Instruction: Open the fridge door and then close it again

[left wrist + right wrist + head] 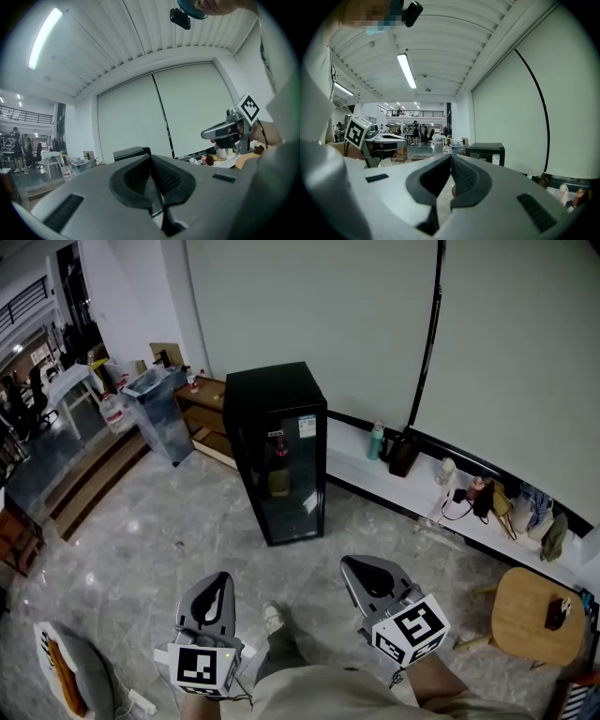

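I am holding both tools level in front of me, well short of the fridge (278,456), and neither is touching it. The left gripper (219,580) is pointing forward with its jaws pressed together and nothing lying between them; its own view is showing the two dark pads meeting in one seam (151,158). The right gripper (353,565) is likewise clamped closed on nothing, the pads joining along their length (451,157).

The fridge is standing on the grey marble floor (141,559), a black upright cabinet just beside the low white ledge (356,470) that is running along the wall. Its glass door is sitting closed, facing me, with a white sticker (307,427) near its upper corner. In the left gripper view its top is peeking over the closed jaws (131,153); in the right gripper view it is showing to the right of them (486,152).

A green bottle (376,440) is standing on the ledge, a clear plastic bin (157,407) is sitting by the far left wall, and a round wooden stool (536,615) is standing near the floor's right edge. My shoe (273,617) is showing between the two tools.
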`<state>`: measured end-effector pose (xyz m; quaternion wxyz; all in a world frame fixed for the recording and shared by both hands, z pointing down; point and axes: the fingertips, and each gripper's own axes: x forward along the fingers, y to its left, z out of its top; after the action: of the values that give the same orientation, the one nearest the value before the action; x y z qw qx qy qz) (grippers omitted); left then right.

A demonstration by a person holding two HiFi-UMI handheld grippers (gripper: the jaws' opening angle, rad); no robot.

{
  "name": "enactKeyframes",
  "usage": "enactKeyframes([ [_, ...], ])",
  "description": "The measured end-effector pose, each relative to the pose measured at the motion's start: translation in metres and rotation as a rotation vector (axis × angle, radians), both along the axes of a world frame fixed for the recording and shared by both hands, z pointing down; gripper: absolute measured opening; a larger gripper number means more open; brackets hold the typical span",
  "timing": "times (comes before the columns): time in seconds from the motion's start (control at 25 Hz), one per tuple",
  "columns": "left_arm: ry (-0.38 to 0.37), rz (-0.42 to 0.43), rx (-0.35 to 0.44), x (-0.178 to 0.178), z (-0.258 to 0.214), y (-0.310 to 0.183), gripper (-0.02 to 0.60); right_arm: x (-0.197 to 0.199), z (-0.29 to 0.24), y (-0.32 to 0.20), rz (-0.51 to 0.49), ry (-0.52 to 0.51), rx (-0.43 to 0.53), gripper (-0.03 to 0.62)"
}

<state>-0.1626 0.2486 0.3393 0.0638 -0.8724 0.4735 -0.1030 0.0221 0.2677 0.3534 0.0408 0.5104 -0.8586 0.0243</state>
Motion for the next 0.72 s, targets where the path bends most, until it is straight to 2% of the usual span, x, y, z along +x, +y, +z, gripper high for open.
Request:
enactKeyframes([
  [0.32, 0.021, 0.011, -0.016, -0.016, 0.004, -0.071, 0.008, -0.018, 0.007, -0.068, 0.004, 0.015, -0.029, -0.003],
  [0.56, 0.050, 0.016, -0.030, -0.033, 0.005, -0.138, 0.008, -0.032, 0.009, -0.130, 0.016, 0.046, -0.059, -0.003],
  [0.72, 0.042, 0.030, -0.049, -0.042, 0.006, -0.190, 0.008, -0.042, 0.008, -0.178, 0.036, 0.049, -0.077, -0.003],
])
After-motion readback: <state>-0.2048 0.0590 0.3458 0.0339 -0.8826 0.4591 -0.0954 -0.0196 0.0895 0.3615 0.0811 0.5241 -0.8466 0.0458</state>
